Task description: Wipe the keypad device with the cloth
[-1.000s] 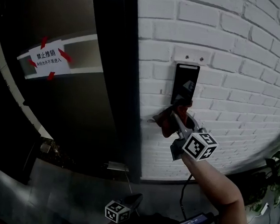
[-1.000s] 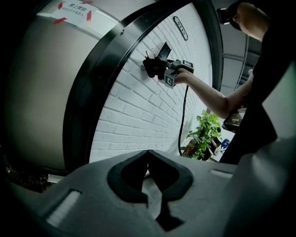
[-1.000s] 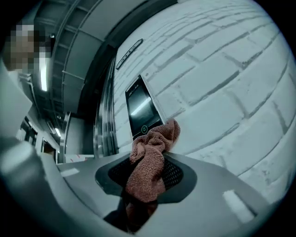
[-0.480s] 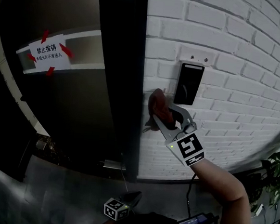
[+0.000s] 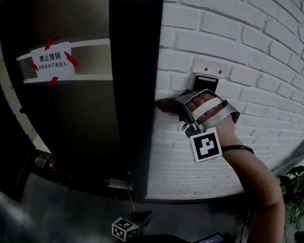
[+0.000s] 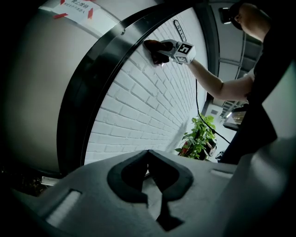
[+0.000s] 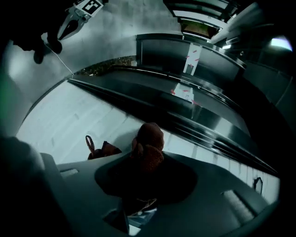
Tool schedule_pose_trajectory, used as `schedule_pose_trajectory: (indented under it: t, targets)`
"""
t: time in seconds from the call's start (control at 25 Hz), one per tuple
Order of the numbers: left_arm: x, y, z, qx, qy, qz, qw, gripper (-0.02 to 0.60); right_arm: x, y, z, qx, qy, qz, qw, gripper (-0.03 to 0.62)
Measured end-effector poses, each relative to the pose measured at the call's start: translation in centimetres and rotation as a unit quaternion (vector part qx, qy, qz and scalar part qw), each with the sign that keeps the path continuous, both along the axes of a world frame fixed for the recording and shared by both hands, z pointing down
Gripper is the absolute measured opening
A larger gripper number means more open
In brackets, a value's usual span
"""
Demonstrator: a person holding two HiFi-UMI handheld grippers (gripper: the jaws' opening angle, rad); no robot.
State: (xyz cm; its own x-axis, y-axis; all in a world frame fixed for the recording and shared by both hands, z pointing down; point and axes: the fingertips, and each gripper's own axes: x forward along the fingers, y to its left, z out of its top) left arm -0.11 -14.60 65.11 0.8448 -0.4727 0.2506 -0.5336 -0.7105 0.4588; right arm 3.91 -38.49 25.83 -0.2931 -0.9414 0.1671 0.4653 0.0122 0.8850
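The black keypad device [image 5: 204, 81] is mounted on the white brick wall, its lower part hidden behind the person's hand. My right gripper [image 5: 180, 107] lies sideways against the wall, shut on the dark red cloth [image 5: 166, 104], which presses on the bricks just left of the keypad, beside the door frame. In the right gripper view the cloth [image 7: 148, 144] bulges out between the jaws. My left gripper [image 5: 145, 216] hangs low near the floor, shut and holding nothing [image 6: 148, 153]. From the left gripper view the cloth [image 6: 154, 47] and right gripper [image 6: 172, 46] show far up the wall.
A black door frame [image 5: 129, 90] borders the wall on the left, and past it is a dark door with a taped white notice [image 5: 53, 62]. A potted plant [image 5: 299, 193] stands at the lower right. A cable [image 6: 200, 111] hangs from the right arm.
My right gripper has risen from below the keypad, swung left and turned sideways with the cloth. The hand now covers the keypad's lower part. The left gripper has stayed low.
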Motion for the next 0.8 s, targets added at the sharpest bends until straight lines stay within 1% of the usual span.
schedule_pose_trajectory:
  t: [0.08,0.12,0.2,0.24,0.28,0.36,0.4,0.48,0.56,0.6,0.64,0.72,0.76,0.8]
  targets:
    - [-0.1,0.0,0.0,0.001,-0.002,0.003,1.0,0.005,0.3,-0.2,-3.3,0.021,-0.017,0.0,1.0,0.124]
    - [-0.1,0.1,-0.1,0.003,-0.003,0.005,1.0,0.005,0.4,-0.3,-5.2,0.032,-0.036,-0.001,0.999,0.124]
    - [0.0,0.1,-0.2,0.005,-0.004,0.008,0.9999,0.005,0.7,-0.4,-8.7,0.038,-0.1,-0.011,0.994,0.124]
    - [0.1,0.1,-0.2,0.005,-0.004,0.008,0.9999,0.005,0.9,-0.3,-10.0,0.028,-0.143,-0.019,0.989,0.124]
    - [0.0,0.2,-0.2,0.005,-0.004,0.008,0.9999,0.005,1.3,-0.1,-10.9,0.013,-0.187,-0.028,0.982,0.124]
    - [-0.1,0.3,-0.2,0.004,-0.006,0.007,1.0,0.005,2.5,0.4,-12.1,-0.016,-0.27,-0.045,0.962,0.126]
    - [-0.3,0.3,-0.1,0.003,-0.008,0.005,1.0,0.005,3.3,0.7,-12.5,-0.024,-0.305,-0.052,0.95,0.126]
    - [-0.6,0.4,0.0,0.001,-0.009,0.001,1.0,0.005,5.0,1.1,-13.3,-0.022,-0.36,-0.06,0.931,0.126]
    - [-0.9,0.5,0.2,-0.004,-0.009,-0.004,0.9999,0.005,7.0,1.4,-13.7,-0.003,-0.396,-0.065,0.916,0.126]
    - [-1.0,0.5,0.3,-0.006,-0.01,-0.006,0.9999,0.005,7.9,1.6,-13.7,0.011,-0.408,-0.064,0.911,0.126]
    - [-1.1,0.6,0.4,-0.007,-0.011,-0.007,0.9999,0.005,8.6,1.9,-13.6,0.028,-0.414,-0.059,0.908,0.126]
    - [-1.3,0.6,0.4,-0.008,-0.013,-0.007,0.9999,0.005,8.9,2.4,-12.8,0.056,-0.412,-0.056,0.908,0.123]
    - [-1.4,0.6,0.4,-0.009,-0.014,-0.007,0.9998,0.005,8.4,2.4,-12.0,0.06,-0.406,-0.062,0.91,0.12]
    - [-1.4,0.6,0.4,-0.009,-0.014,-0.007,0.9998,0.005,7.4,2.3,-11.0,0.057,-0.394,-0.07,0.915,0.12]
